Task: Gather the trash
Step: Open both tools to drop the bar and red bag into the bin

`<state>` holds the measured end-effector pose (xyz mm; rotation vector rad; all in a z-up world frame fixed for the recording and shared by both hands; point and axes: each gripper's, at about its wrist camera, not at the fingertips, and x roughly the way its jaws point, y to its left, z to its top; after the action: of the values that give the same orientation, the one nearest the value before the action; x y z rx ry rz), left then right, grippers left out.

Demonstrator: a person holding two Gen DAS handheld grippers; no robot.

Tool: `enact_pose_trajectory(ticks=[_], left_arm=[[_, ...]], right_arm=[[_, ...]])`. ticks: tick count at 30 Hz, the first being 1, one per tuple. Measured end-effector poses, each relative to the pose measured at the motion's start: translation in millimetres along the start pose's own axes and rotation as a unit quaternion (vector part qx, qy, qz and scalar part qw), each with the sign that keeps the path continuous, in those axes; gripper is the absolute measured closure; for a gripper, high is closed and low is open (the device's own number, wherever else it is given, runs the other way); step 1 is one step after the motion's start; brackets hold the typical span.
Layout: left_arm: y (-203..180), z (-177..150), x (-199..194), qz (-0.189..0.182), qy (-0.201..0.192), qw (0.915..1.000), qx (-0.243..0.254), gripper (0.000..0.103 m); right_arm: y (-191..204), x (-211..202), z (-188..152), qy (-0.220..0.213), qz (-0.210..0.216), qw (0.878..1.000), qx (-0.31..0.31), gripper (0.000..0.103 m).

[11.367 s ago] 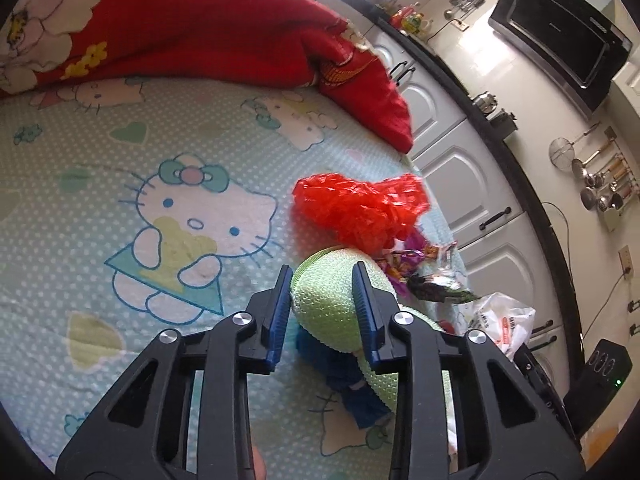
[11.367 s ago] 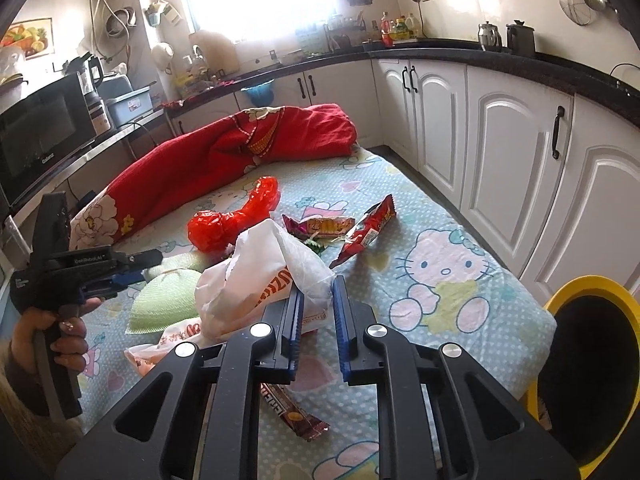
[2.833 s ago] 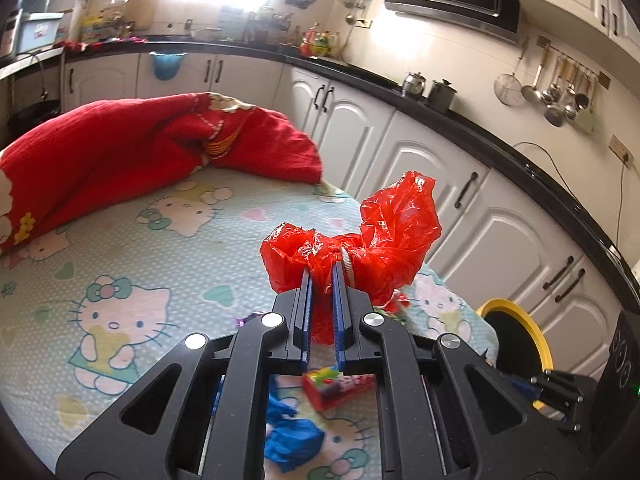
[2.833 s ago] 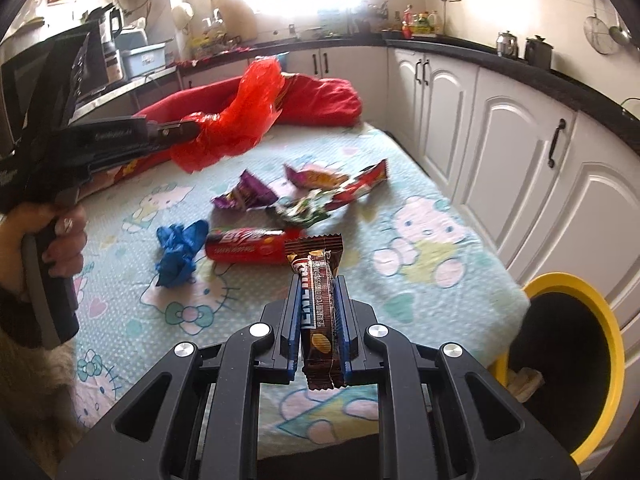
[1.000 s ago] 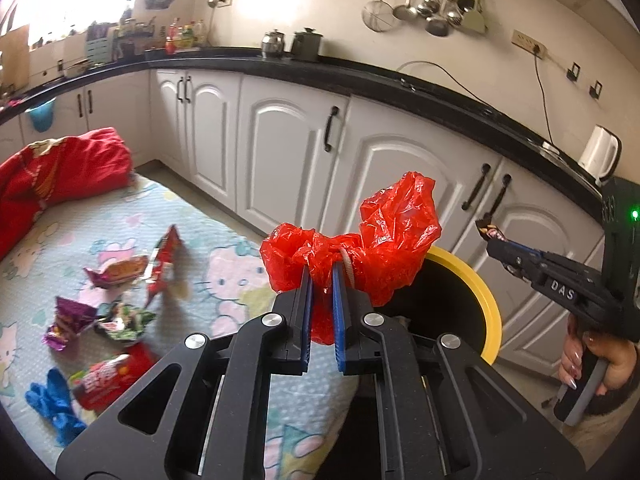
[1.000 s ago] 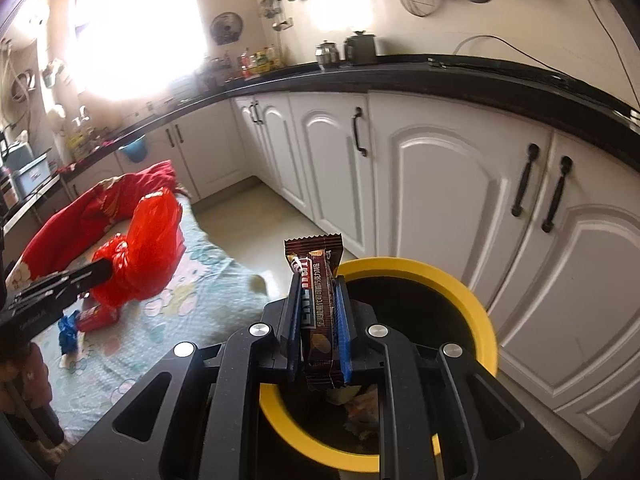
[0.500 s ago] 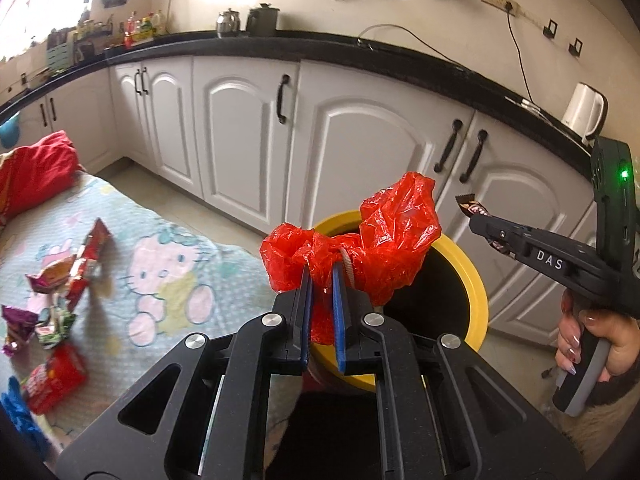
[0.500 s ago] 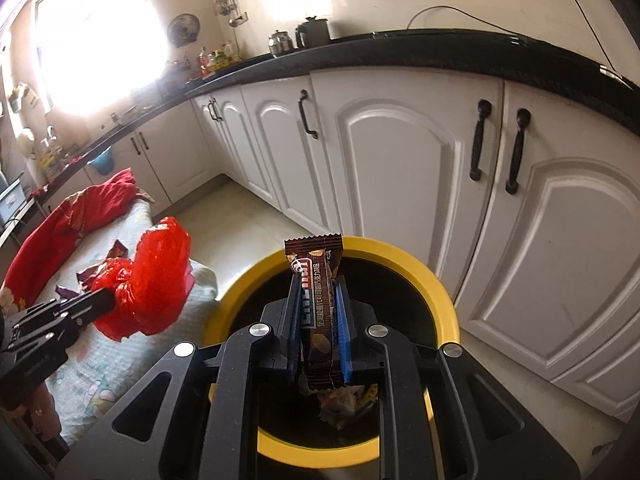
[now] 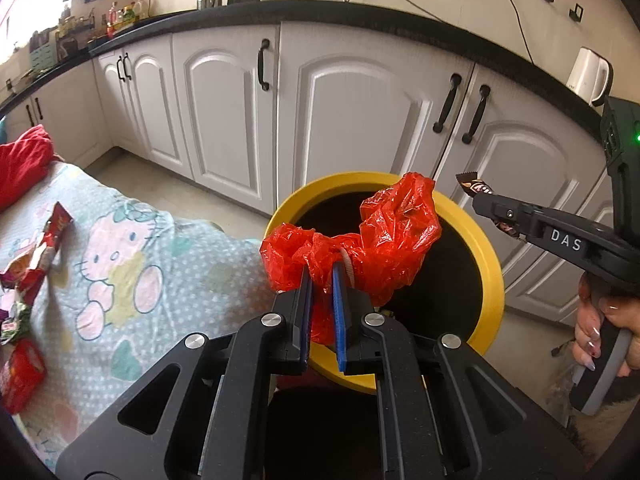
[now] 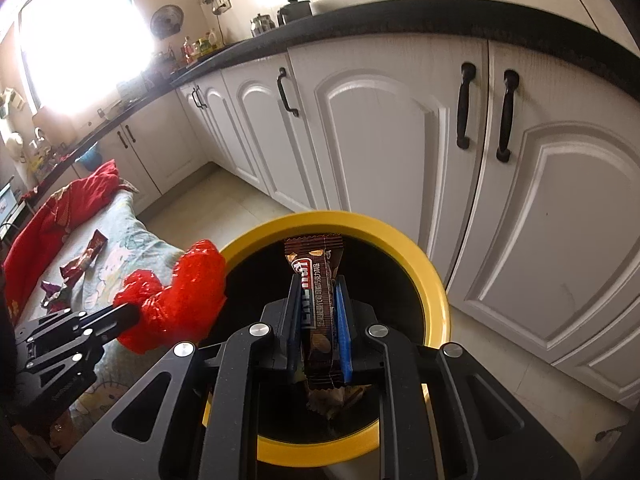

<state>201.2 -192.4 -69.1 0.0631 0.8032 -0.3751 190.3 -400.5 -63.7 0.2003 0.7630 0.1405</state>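
My left gripper (image 9: 320, 276) is shut on a crumpled red plastic bag (image 9: 384, 236) and holds it over the near rim of the yellow-rimmed trash bin (image 9: 490, 264). My right gripper (image 10: 316, 288) is shut on a brown chocolate bar wrapper (image 10: 316, 304) and holds it above the open mouth of the bin (image 10: 434, 284). In the left wrist view the right gripper (image 9: 480, 200) reaches in from the right with the wrapper's end (image 9: 474, 186) sticking out. In the right wrist view the red bag (image 10: 180, 300) hangs at the bin's left rim.
The Hello Kitty bed (image 9: 132, 276) lies left of the bin with several snack wrappers (image 9: 44, 248) on it and a red blanket (image 10: 60, 212) behind. White cabinets (image 9: 360, 120) stand close behind the bin. Some trash lies in the bin's bottom (image 10: 340, 398).
Both grippers have swung from the bed toward the bin and moved closer over its mouth. Each keeps its hold on its item.
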Motion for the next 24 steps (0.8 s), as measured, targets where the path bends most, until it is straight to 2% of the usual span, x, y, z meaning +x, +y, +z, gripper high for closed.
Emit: enact_pose_trajectory(ticks=[24], left_arm=[[-16,-5,40,-0.006,0.038,0.9991,0.018,0.095]], right_arm=[[-13,20,-8,0.029,0.006,0.999,0.019,0.084]])
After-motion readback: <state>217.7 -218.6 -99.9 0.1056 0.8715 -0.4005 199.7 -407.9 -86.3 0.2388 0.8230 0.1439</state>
